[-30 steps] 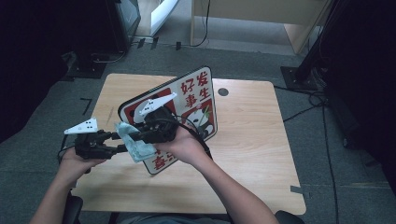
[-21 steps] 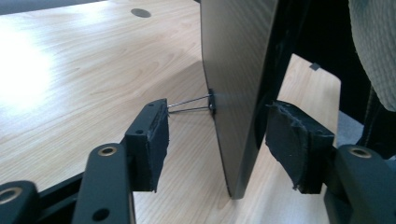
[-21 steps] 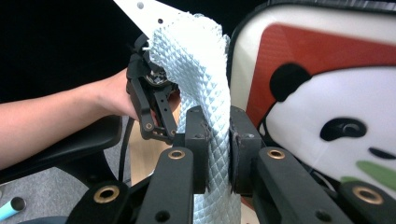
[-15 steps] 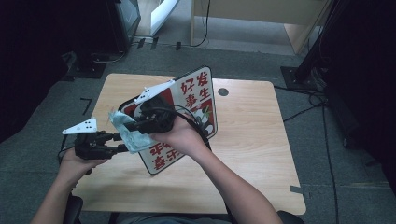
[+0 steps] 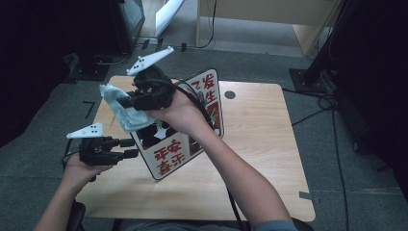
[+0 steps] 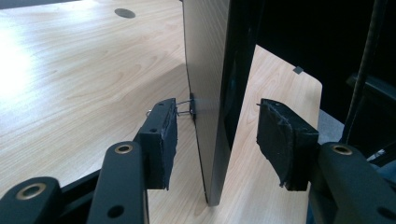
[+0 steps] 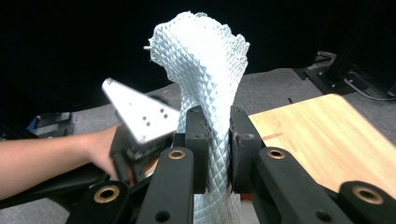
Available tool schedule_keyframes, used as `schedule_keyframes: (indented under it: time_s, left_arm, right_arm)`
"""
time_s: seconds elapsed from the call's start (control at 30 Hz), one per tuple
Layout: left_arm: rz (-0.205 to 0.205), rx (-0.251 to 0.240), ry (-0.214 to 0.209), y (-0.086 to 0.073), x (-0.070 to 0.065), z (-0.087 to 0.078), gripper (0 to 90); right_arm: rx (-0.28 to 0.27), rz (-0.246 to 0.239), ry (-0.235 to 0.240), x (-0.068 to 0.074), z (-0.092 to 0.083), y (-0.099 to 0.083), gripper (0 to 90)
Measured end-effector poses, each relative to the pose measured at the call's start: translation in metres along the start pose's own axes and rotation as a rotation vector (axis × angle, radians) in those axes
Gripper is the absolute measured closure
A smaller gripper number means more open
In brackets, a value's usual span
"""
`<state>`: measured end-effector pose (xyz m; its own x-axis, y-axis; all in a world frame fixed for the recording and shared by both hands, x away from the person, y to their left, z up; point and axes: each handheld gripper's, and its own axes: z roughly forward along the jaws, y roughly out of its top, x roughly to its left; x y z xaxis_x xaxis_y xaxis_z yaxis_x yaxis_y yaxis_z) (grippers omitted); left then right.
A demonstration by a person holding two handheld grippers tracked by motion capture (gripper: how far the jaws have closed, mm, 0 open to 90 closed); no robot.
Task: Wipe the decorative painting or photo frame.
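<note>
A red-and-white sign board (image 5: 185,144) with printed characters stands tilted on the wooden table (image 5: 260,144). My right gripper (image 5: 126,102) is shut on a pale quilted cloth (image 5: 122,115) and holds it in the air above the board's upper left corner. In the right gripper view the cloth (image 7: 205,60) rises from between the pads of the right gripper (image 7: 217,140). My left gripper (image 5: 134,147) straddles the board's left edge. Its jaws have just been closing, with the board's edge (image 6: 210,93) between them and a gap at each pad (image 6: 161,140).
A small wire clip (image 6: 187,107) sits on the board's edge near the left pad. A round cable hole (image 5: 230,95) lies at the table's far side. Dark floor, cables and a stand base (image 5: 308,77) surround the table.
The right gripper has risen with the cloth, off the board's face and up to the far left. The left gripper has stayed at the board's edge, its jaws narrower.
</note>
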<state>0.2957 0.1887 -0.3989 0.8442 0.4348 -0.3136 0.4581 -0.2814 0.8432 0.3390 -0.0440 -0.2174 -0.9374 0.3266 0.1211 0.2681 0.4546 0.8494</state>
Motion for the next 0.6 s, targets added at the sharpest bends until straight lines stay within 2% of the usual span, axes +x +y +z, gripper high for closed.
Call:
schedule_keyframes:
  time_s: [0.07,0.2,0.37,0.6]
  left_arm:
    - [0.006,0.005,0.000,0.000,0.000,0.001,47.9]
    - [-0.007,0.005,-0.009,0.001,-0.001,0.002,50.5]
    - [-0.018,0.001,0.002,0.001,0.000,0.003,50.6]
    - [0.000,0.009,0.004,0.002,-0.002,0.008,48.7]
  right_arm:
    - [0.011,-0.016,-0.008,-0.003,0.003,0.007,81.2]
    - [0.032,-0.010,-0.007,-0.010,0.011,0.012,81.1]
    - [0.071,0.018,-0.007,-0.022,0.019,0.005,81.1]
    - [0.080,0.037,-0.016,-0.030,0.015,0.000,80.9]
